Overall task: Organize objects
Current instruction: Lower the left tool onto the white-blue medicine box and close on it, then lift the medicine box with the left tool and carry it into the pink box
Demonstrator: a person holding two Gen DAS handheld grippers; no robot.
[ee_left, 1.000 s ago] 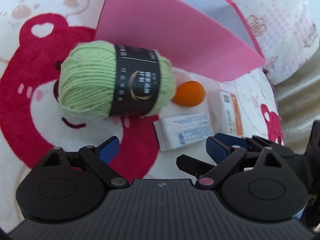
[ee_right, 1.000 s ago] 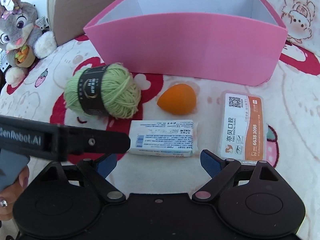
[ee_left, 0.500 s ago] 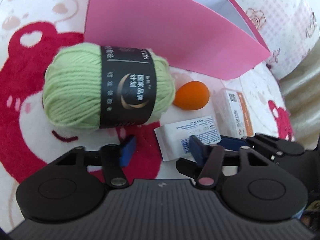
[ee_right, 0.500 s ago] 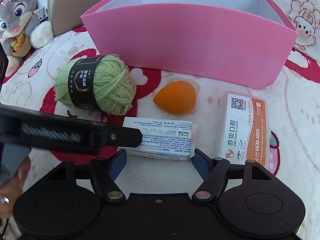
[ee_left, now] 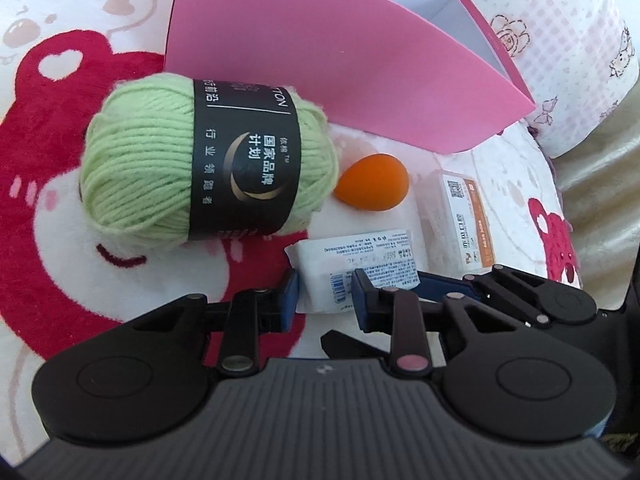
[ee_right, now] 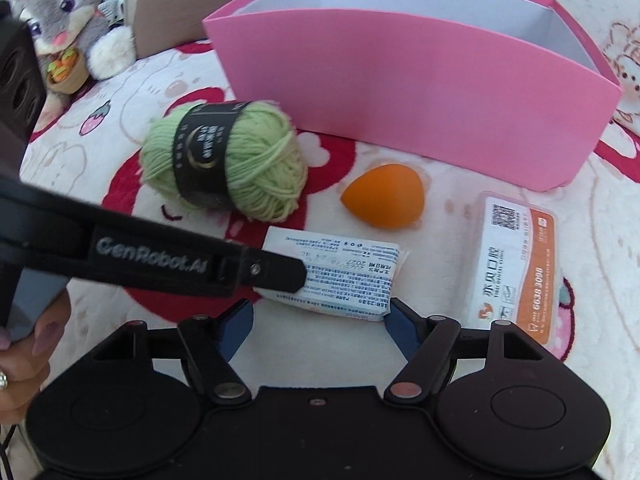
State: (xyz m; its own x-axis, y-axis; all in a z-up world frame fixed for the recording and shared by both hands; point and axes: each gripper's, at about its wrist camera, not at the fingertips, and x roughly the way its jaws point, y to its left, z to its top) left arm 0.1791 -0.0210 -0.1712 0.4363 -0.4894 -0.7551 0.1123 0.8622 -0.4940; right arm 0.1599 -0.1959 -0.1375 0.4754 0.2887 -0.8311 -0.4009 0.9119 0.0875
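Note:
A white tissue pack (ee_left: 356, 268) (ee_right: 340, 276) lies on the bear-print blanket. My left gripper (ee_left: 325, 298) has its blue pads on either side of the pack's near end, closed in on it. It also shows in the right wrist view as a black finger (ee_right: 276, 274) on the pack's left end. My right gripper (ee_right: 318, 330) is open just in front of the pack's near edge. A green yarn ball (ee_left: 200, 164) (ee_right: 224, 160), an orange sponge (ee_left: 372, 188) (ee_right: 384, 196) and a floss box (ee_left: 466, 220) (ee_right: 516, 268) lie nearby. A pink box (ee_left: 320, 60) (ee_right: 420, 92) stands open behind them.
A plush bunny (ee_right: 68, 28) and a brown cardboard panel (ee_right: 168, 4) sit at the far left behind the pink box. A pillow (ee_left: 560, 40) lies to the right of the box. A hand (ee_right: 24, 360) holds the left gripper's handle.
My left gripper moved right from the yarn to the tissue pack and its jaws narrowed onto the pack's end. My right gripper moved closer to the pack and stayed open.

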